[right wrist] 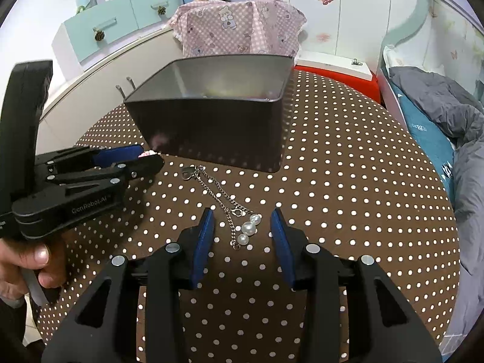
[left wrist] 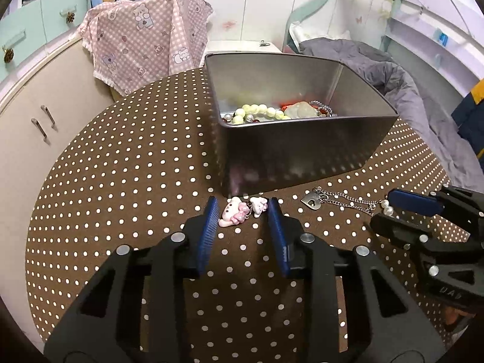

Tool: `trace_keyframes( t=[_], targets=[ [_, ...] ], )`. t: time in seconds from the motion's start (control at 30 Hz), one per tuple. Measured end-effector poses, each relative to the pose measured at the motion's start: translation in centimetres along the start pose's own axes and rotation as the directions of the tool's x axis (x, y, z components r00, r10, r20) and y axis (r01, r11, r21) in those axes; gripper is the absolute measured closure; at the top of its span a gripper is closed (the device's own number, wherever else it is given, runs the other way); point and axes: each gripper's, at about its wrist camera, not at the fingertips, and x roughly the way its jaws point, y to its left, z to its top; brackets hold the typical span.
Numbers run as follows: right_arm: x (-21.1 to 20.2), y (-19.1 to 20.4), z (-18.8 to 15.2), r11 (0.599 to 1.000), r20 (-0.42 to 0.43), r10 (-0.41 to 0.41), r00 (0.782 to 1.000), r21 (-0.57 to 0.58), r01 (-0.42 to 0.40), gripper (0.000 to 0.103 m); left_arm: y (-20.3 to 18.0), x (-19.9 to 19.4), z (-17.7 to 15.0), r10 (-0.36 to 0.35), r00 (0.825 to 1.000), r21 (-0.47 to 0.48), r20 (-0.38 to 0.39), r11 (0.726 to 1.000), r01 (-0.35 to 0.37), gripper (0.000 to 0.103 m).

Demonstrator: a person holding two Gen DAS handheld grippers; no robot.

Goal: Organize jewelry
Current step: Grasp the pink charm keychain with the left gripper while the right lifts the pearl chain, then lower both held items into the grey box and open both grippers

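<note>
Tin point(left wrist: 290, 148) stands on the dotted table point(left wrist: 121, 181) with bead strands already inside, and just before its near wall lie the pink charms point(left wrist: 242, 210) and the silver chain point(right wrist: 217, 193) with its pearls point(right wrist: 249, 228). Left gripper point(left wrist: 243, 211) is spread wide around the charms, so it should probably sink to the cloth before pinching them. Right gripper point(right wrist: 242, 230), equally wide, straddles the pearl end; closing on the pearls rather than the thin links looks surer.
</note>
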Motion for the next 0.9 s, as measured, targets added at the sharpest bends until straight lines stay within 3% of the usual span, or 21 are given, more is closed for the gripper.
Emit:
trace_keyframes(
  t=[0.07,0.13,0.2,0.5,0.9],
  targets=[
    [0.3,0.7,0.1,0.999,-0.004,-0.039,0.999,-0.039,0.039,0.067,0.2,0.0,0.0,-0.007,1.0,-0.003,0.001,1.0,0.007,0.069],
    [0.3,0.9,0.2,0.997,-0.008,-0.054,0.999,-0.05,0.053,0.087,0.9,-0.1,0.0,-0.022,1.0,-0.025,0.005,0.999,0.022,0.078],
    [0.1,0.9,0.1,0.998,-0.016,-0.045,0.999,-0.045,0.044,0.095,1.5,-0.3,-0.2,-0.037,0.999,-0.031,0.004,0.999,0.037,0.081],
    [-3.8,0.9,0.2,0.999,0.046,0.047,0.998,-0.03,-0.046,0.095,2.8,-3.4,-1.9,-0.058,0.998,-0.046,0.029,0.997,0.059,0.081],
    [-12.1,1.6,5.6,0.988,0.223,0.138,0.965,-0.098,-0.119,0.095,3.8,-10.5,0.6,-0.089,0.982,-0.043,0.169,0.994,0.097,0.081]
  ],
)
